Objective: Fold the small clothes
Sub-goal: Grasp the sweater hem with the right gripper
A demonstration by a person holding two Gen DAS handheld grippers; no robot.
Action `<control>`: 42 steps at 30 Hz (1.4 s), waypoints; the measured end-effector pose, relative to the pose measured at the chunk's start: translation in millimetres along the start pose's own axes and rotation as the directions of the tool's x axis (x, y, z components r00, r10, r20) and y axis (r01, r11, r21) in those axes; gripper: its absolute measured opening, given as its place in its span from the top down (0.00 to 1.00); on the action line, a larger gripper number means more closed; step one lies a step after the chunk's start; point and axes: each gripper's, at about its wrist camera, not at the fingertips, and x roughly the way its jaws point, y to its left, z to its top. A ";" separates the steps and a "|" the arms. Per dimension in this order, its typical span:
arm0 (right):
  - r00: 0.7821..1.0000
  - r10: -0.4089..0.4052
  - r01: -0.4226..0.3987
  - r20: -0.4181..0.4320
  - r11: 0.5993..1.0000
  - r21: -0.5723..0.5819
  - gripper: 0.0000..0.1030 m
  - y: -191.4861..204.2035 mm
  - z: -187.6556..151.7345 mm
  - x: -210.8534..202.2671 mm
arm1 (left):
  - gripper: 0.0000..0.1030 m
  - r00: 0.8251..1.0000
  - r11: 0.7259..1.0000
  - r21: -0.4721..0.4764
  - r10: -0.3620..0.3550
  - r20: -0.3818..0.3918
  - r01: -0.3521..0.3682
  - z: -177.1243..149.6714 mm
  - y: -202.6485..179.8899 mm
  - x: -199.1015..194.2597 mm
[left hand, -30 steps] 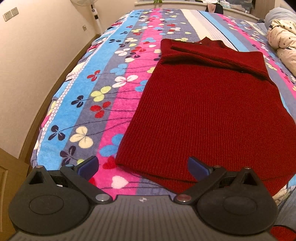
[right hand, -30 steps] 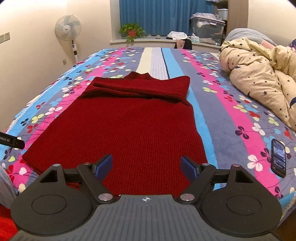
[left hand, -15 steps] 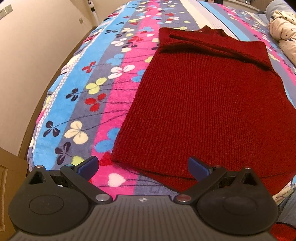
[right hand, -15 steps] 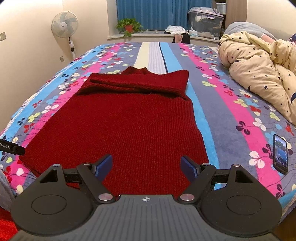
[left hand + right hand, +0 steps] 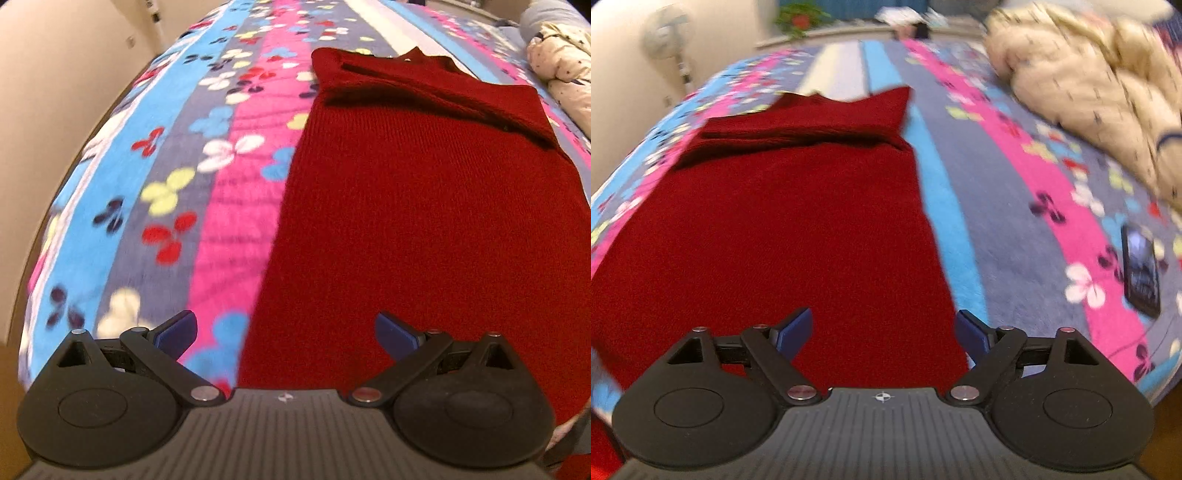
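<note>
A dark red knitted sweater (image 5: 424,206) lies flat on the bed, its sleeves folded across the far top end. My left gripper (image 5: 286,334) hovers open over the sweater's near left edge, one blue pad over the bedspread, the other over the knit. The sweater (image 5: 775,229) fills the left half of the right wrist view. My right gripper (image 5: 884,330) hangs above its near right edge with the jaws opening wider and nothing pinched between the pads.
A striped flowered bedspread (image 5: 166,177) covers the bed. A cream star-patterned duvet (image 5: 1089,96) is heaped at the right. A dark phone (image 5: 1141,269) lies on the bedspread to the right of the sweater. A standing fan (image 5: 668,40) and a wall are at the left.
Both grippers have come down and forward toward the near end of the sweater, which now looms larger. The right jaws stand slightly wider apart.
</note>
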 end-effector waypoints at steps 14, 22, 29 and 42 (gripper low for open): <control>0.949 0.184 -0.166 -0.258 0.982 0.091 0.33 -36.8 -5.1 78.9 | 0.10 0.931 0.959 0.058 -0.255 -0.259 0.279 2.9 -2.2 59.2; 0.952 0.292 -0.261 -0.095 0.932 0.251 0.84 -39.3 9.4 12.2 | 0.83 0.956 0.961 -0.064 -0.275 -0.104 0.269 11.1 4.3 -12.1; 0.949 0.306 -0.314 0.071 0.926 0.208 0.86 -41.1 2.8 -76.9 | 0.84 0.951 0.948 -0.080 -0.306 0.040 0.308 -7.8 7.8 -89.7; 0.941 0.336 -0.293 -0.035 0.862 0.413 0.86 -68.1 -44.2 -128.4 | 0.85 0.931 0.921 -0.156 -0.365 -0.027 0.357 -72.5 22.2 -129.4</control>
